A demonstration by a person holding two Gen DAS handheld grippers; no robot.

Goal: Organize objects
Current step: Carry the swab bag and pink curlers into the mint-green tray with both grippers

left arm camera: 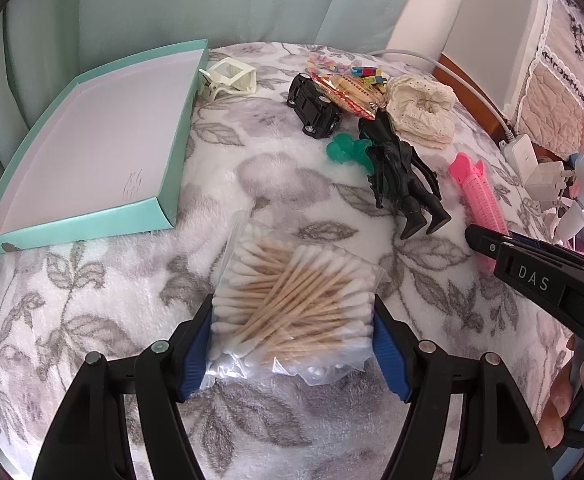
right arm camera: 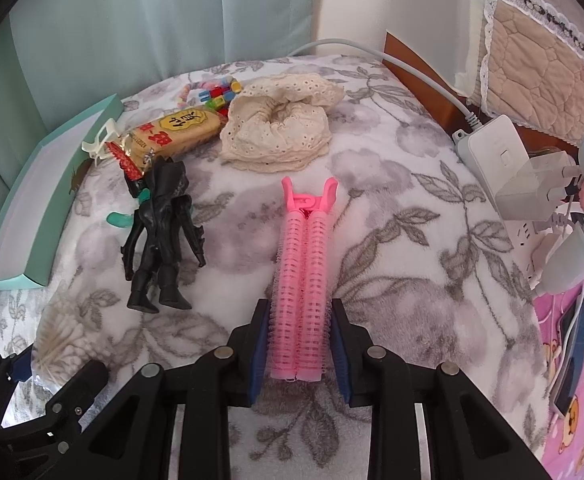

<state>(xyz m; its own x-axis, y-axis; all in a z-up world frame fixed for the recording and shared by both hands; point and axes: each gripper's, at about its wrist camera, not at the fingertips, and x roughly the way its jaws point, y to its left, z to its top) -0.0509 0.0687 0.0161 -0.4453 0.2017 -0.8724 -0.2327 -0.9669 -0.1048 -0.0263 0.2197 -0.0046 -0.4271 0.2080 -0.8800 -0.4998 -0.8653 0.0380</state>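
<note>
Straddling a clear plastic bag of wooden cotton swabs (left arm camera: 292, 312) at lower centre, left tool (left arm camera: 292, 344) wide open, blue pads just beside the bag's edges, clamping nothing yet. Light, crinkly, slippery film; best pinched across the bundled sticks, not the loose corner. Flanking a pink ribbed plastic hair-roller clip (right arm camera: 302, 280) at centre, right tool (right arm camera: 301, 356) narrowed, pads at its sides, firm grip not certain. Rigid, light, grippy ridges. Both on the floral fleece blanket (left arm camera: 132, 280); open teal cardboard box (left arm camera: 92, 224) upper left.

Clear bag of cotton swabs (left arm camera: 292, 312) flat on floral blanket; pink hair-roller clip (right arm camera: 302, 300) lying lengthwise; empty teal box (left arm camera: 88, 152) at edge.
</note>
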